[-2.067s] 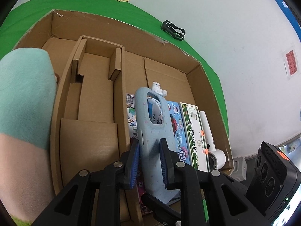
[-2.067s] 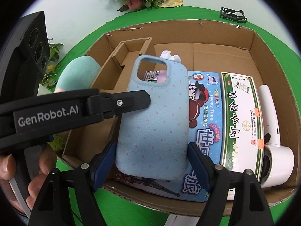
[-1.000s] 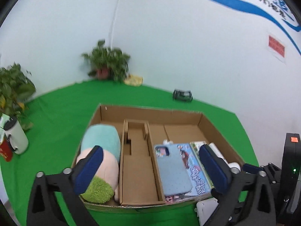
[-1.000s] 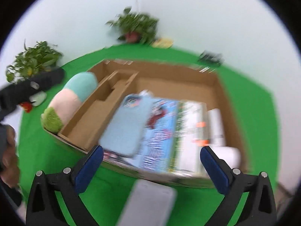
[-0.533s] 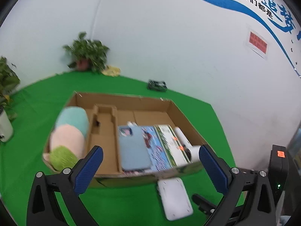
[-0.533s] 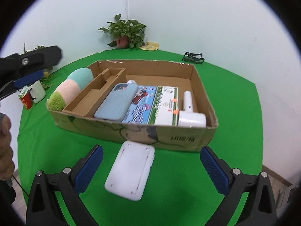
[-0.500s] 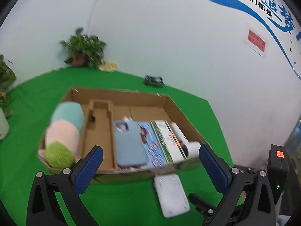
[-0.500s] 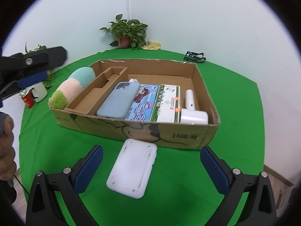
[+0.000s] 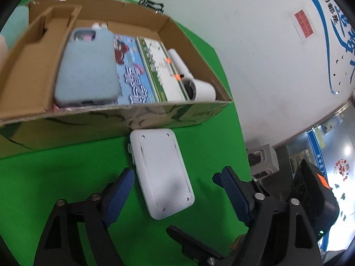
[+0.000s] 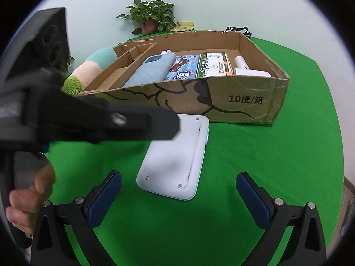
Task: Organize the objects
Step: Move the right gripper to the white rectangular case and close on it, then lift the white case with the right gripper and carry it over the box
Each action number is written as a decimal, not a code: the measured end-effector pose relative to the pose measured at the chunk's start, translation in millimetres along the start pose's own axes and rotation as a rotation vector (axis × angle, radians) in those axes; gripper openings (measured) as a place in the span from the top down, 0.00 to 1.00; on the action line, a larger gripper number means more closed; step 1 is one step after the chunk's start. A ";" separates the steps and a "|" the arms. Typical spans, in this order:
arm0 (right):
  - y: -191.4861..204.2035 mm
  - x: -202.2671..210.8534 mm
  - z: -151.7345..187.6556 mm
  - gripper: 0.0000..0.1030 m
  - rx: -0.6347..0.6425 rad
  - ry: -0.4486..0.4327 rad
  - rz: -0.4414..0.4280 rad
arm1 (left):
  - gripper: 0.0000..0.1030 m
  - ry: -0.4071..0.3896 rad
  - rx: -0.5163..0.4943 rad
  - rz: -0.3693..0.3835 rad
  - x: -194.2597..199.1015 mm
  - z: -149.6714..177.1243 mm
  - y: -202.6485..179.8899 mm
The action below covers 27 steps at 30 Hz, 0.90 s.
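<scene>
A white flat device (image 9: pixel 160 173) lies on the green cloth just in front of the cardboard box (image 9: pixel 93 123); it also shows in the right wrist view (image 10: pixel 177 161). My left gripper (image 9: pixel 177 190) is open, its jaws either side of the device's near end, not touching. My right gripper (image 10: pixel 178 196) is open and empty, low over the cloth near the device's near end. Inside the box (image 10: pixel 221 102) lie a blue phone case (image 9: pixel 86 68), a blue picture book (image 9: pixel 131 73), a green-white carton (image 9: pixel 155 66) and a white hair dryer (image 9: pixel 193 86).
A plush toy (image 10: pixel 88 71) fills the box's left side beside a cardboard insert (image 9: pixel 26 51). A potted plant (image 10: pixel 150 17) and a black clip (image 10: pixel 238 31) sit behind the box. The left gripper's body (image 10: pixel 77 115) crosses the right wrist view. The table edge is at right.
The left gripper let go of the phone case, which now lies in the box. Both grippers pulled back, then came down low around the white device in front of the box.
</scene>
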State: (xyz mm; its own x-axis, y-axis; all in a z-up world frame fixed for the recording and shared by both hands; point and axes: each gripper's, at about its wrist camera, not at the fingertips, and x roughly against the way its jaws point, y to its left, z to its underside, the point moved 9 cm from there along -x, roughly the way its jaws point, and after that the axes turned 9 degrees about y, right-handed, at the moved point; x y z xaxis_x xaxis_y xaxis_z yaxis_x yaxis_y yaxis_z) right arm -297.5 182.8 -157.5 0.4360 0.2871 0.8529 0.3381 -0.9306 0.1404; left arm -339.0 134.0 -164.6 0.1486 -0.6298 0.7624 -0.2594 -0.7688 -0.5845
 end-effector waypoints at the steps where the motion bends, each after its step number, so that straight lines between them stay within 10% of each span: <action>1: 0.8 -0.6 -0.5 0.01 0.001 0.002 -0.001 | 0.30 0.015 0.012 0.006 -6.2 -0.1 3.0; 12: 3.9 -19.6 4.1 0.30 0.001 0.074 0.009 | 0.65 0.096 0.065 0.041 -30.2 2.2 22.4; 27: 5.1 -6.2 15.2 0.31 0.042 0.071 0.019 | 0.77 0.031 0.023 -0.052 -8.6 32.2 3.5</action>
State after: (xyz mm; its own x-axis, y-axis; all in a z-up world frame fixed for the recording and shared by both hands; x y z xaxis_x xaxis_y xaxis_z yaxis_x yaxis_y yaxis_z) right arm -285.8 179.7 -169.8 0.3828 0.2511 0.8891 0.3655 -0.9250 0.1040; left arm -310.5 133.1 -182.1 0.1313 -0.5853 0.8001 -0.2301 -0.8031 -0.5496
